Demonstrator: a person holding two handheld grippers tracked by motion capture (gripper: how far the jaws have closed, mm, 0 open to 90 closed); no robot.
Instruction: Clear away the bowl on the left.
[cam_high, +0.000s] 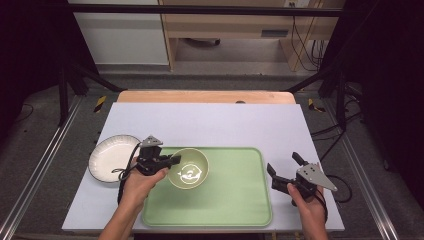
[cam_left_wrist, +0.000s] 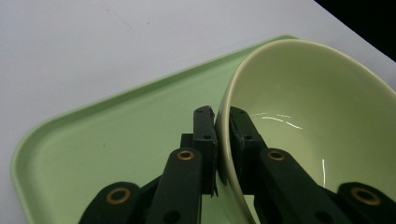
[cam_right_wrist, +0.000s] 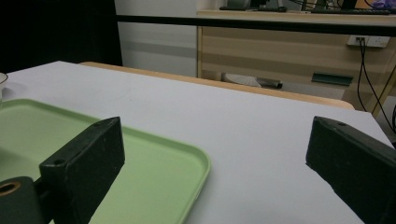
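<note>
Pale green bowl (cam_high: 188, 168) on the left part of the green tray (cam_high: 240, 200), my left gripper (cam_left_wrist: 222, 122) clamped on its rim, one jaw inside and one outside, my right gripper (cam_high: 284, 168) spread wide beside the tray's right edge, white plate (cam_high: 110, 157) left of the tray.

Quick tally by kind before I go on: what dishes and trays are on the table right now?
Bowls: 1, the green bowl, its rim pinched in the left claw
Plates: 1, the white plate, beside the tray
Trays: 1, the green tray
Total: 3
</note>
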